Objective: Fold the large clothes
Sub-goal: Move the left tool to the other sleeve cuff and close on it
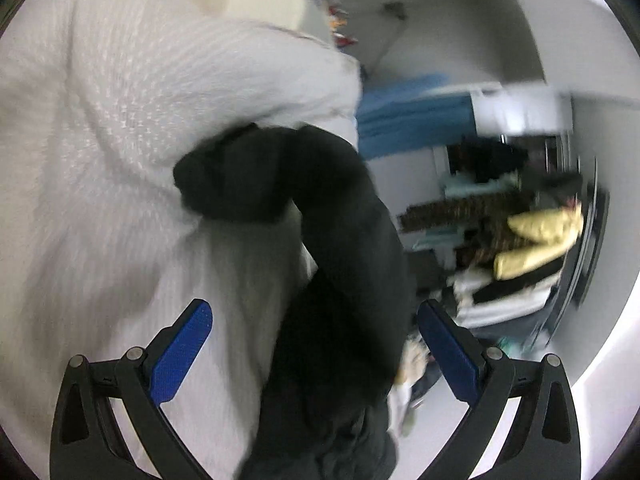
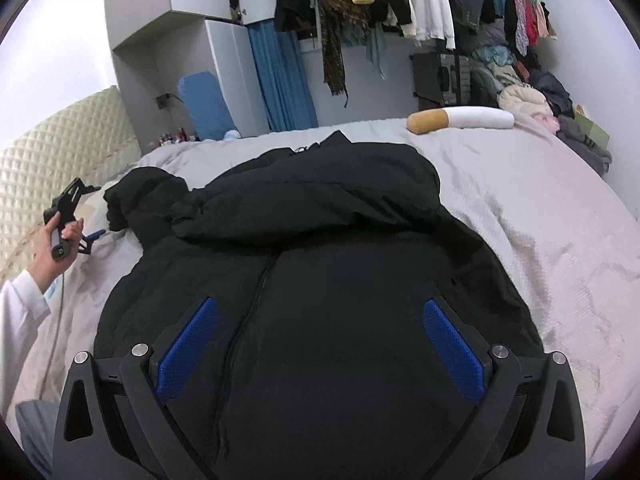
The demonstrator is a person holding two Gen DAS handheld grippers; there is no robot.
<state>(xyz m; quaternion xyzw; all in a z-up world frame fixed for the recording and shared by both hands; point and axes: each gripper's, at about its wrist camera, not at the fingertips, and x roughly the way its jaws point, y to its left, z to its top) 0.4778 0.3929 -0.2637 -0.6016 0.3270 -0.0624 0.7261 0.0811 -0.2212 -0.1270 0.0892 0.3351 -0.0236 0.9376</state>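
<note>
Tongs both gape wide: right gripper (image 2: 320, 344) over the black jacket (image 2: 320, 240) on the bed (image 2: 540, 208); left gripper (image 1: 316, 344) straddles its sleeve (image 1: 340, 260), lower centre.

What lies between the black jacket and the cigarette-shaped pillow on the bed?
Only bare grey bedsheet lies between the black jacket and the cigarette-shaped pillow, as the right wrist view shows.

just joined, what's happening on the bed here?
A person with a gripper in each hand is folding a black jacket spread on a grey bedspread. The right gripper hovers open over the jacket's body, holding nothing. The left gripper, also open, is at the jacket's sleeve. One sleeve already lies folded across the chest.
</note>
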